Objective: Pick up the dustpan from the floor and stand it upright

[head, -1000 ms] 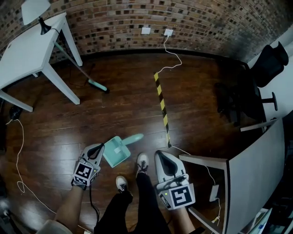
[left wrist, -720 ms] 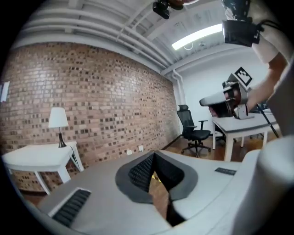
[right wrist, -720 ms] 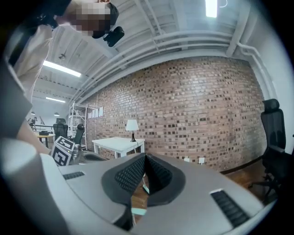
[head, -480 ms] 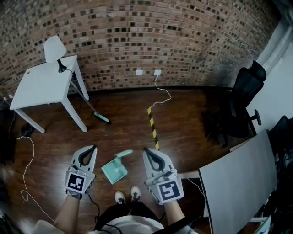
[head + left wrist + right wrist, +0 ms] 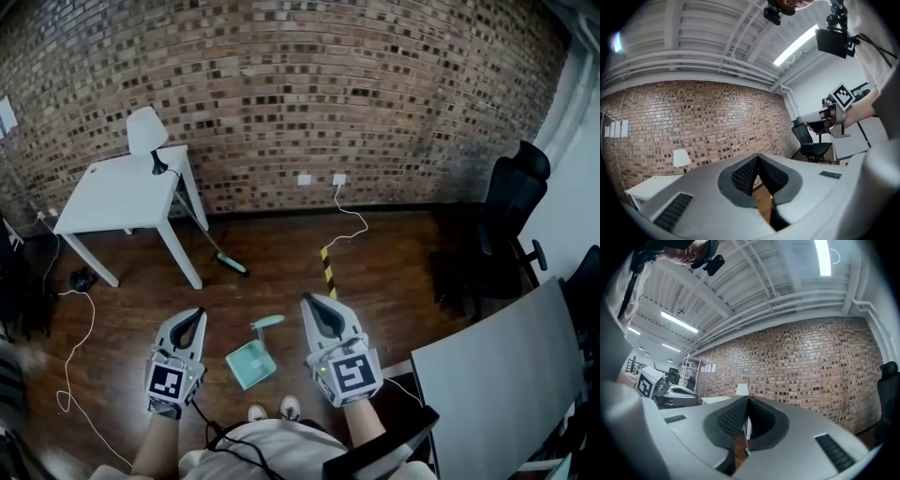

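Observation:
The mint-green dustpan (image 5: pixel 249 364) sits on the dark wood floor just ahead of the person's shoes, its handle (image 5: pixel 267 322) pointing toward the brick wall. From this steep angle I cannot tell whether it lies flat or stands. My left gripper (image 5: pixel 190 320) hangs to its left and my right gripper (image 5: pixel 312 304) to its right, both well above the floor and clear of it. Each has its jaws shut with nothing between them. In the gripper views, the left gripper (image 5: pixel 757 160) and the right gripper (image 5: pixel 747 401) point level at the brick wall.
A white table (image 5: pixel 112 199) with a white lamp (image 5: pixel 146 132) stands at the left, and a broom (image 5: pixel 232 265) leans against it. Yellow-black tape (image 5: pixel 328 269) marks the floor. At the right are a black office chair (image 5: pixel 506 220) and a grey desk (image 5: pixel 497 380). Cables (image 5: pixel 73 352) trail at the left.
Both grippers have risen away from the floor and the head view has lifted, taking in much more of the wall. The dustpan has stayed in its place on the floor.

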A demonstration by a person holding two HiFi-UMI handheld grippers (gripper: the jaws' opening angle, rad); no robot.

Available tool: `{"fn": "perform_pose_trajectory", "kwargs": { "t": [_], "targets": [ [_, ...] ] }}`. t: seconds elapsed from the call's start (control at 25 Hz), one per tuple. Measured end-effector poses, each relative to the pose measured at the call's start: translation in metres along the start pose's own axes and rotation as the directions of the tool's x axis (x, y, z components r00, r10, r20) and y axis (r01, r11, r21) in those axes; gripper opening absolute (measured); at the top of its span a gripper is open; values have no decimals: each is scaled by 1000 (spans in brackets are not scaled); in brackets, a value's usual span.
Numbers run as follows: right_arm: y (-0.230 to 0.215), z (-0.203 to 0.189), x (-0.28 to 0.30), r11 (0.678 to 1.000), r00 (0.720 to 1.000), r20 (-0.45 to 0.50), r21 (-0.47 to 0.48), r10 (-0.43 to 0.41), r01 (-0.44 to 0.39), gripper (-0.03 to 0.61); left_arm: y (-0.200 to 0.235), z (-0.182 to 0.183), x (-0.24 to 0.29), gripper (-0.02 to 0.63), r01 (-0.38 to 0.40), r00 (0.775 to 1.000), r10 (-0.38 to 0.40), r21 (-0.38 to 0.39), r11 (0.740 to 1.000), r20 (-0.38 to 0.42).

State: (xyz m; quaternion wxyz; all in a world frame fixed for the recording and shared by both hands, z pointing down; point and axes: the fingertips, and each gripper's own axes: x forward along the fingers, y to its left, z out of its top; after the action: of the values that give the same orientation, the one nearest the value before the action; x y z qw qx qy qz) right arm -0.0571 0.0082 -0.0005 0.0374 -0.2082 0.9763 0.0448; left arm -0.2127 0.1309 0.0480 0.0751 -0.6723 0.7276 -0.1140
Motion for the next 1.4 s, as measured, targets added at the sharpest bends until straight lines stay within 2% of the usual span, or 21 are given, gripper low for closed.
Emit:
{"fn": "perform_pose_trajectory", "kwargs": {
  "t": [0.16, 0.28, 0.44, 0.56, 0.72, 0.88, 0.96, 1.12, 1.24, 1.4],
  "targets": [
    [13, -1, -15, 1000, 1000, -24, -1, -9, 9, 2, -10, 8, -11, 6, 37, 999, -36, 25, 999, -32],
    [29, 0, -26, 999, 998, -50, -21, -31, 30, 2, -2, 15, -25, 6, 24, 999, -22, 57, 998, -32],
    [51, -2, -35, 998, 996, -84, -46, -40, 36, 2, 1, 17, -49, 6, 35, 999, -35, 27, 999, 14],
    [59, -2, -51, 997, 995, -77, -20, -69, 68, 3, -10, 5, -63, 6, 80, 997, -80, 21, 997, -11],
    [77, -5, -85, 997, 993, -85, 9, -81, 82, -1, -23, -1, -88, 6, 72, 997, -72, -11, 997, 7],
    [94, -18, -131, 993, 988, -116, 61, -97, 104, -2, -56, -10, -127, 6, 83, 996, -83, -8, 997, -25],
    [111, -21, -162, 994, 989, -122, 65, -83, 91, -2, -78, -12, -153, 6, 80, 997, -80, -4, 997, -1],
    [151, -18, -244, 996, 992, -118, 65, -48, 56, -3, -140, -7, -221, 6, 81, 997, -81, 4, 997, 9],
    [181, -11, -315, 997, 991, -128, 69, -33, 42, -3, -193, 2, -280, 6, 82, 997, -82, 21, 996, -3],
    [216, 1, -397, 997, 987, -159, 74, -9, 21, -5, -248, 15, -353, 6, 72, 997, -72, 5, 997, -32]
  ]
}}
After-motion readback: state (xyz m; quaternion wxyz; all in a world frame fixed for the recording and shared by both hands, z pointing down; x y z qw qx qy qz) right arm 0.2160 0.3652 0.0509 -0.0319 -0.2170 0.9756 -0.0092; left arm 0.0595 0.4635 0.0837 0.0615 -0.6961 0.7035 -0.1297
